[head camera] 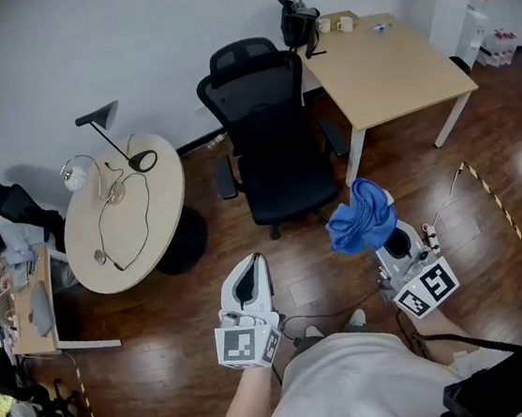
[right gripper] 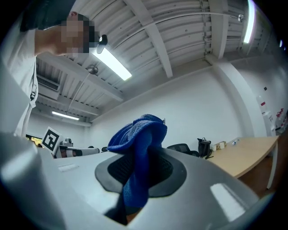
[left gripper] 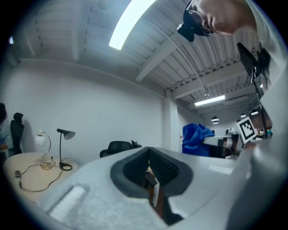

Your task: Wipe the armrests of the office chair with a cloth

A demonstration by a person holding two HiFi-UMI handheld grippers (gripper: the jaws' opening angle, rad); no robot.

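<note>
We are holding the right hand-held gripper (head camera: 384, 231) up in front of us, and its jaws are clamping a blue cloth (head camera: 360, 217). In the right gripper view the cloth is running down into the gap between the jaws and bunching in a loose fold above them. We are carrying the left hand-held gripper (head camera: 249, 275) lower and to the left, with its jaws resting together and nothing between them.

The office chair (head camera: 272, 145) is standing on the wooden floor (head camera: 489, 222) ahead of us, black, with its backrest toward the wall (head camera: 81, 46) and its seat facing us. Its two armrests (head camera: 226, 177) are sticking out on either side of the seat. In the head view the cloth is showing just beside the front corner of the seat on the right, and we are not seeing it touch the chair or either armrest.

To the left of the chair a round worktop (head camera: 163, 215) is carrying a desk lamp (head camera: 110, 132) and a looping cable (head camera: 136, 232). To the right a rectangular worktop (head camera: 395, 73) is standing with one corner near the chair's backrest, bearing a black bag (head camera: 299, 23) and two mugs (head camera: 335, 24) at its far edge.
</note>
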